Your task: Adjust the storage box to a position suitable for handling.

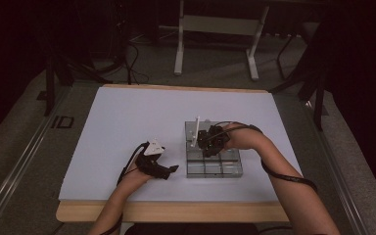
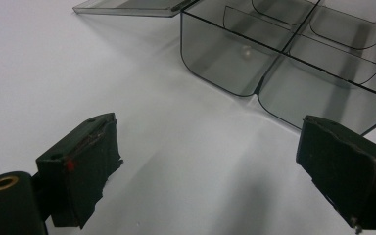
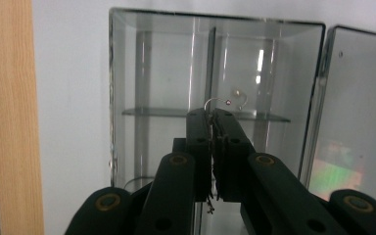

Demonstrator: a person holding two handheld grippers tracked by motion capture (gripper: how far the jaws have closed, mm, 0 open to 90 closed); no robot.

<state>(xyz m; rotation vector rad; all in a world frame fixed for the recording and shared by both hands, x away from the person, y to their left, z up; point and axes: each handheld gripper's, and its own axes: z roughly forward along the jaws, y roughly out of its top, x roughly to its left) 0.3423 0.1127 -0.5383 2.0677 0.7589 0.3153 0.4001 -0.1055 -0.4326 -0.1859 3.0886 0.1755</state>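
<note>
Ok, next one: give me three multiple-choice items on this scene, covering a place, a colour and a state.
1. Where is the left gripper?
A. over the sheet, beside the box
B. down on the floor
C. on the bare wooden edge

2. What colour is the sheet?
A. red
B. white
C. green

3. How do the right gripper's jaws stand?
A. wide open
B. shut on a cable
C. shut on a wire hook

Key: 1 A, since the high view shows it on the sheet just left of the box; 2 B, since the sheet is plain white in the high view and the left gripper view; 3 C, since the right gripper view shows the jaws pressed together with the thin hook curling out of their tips.
</note>
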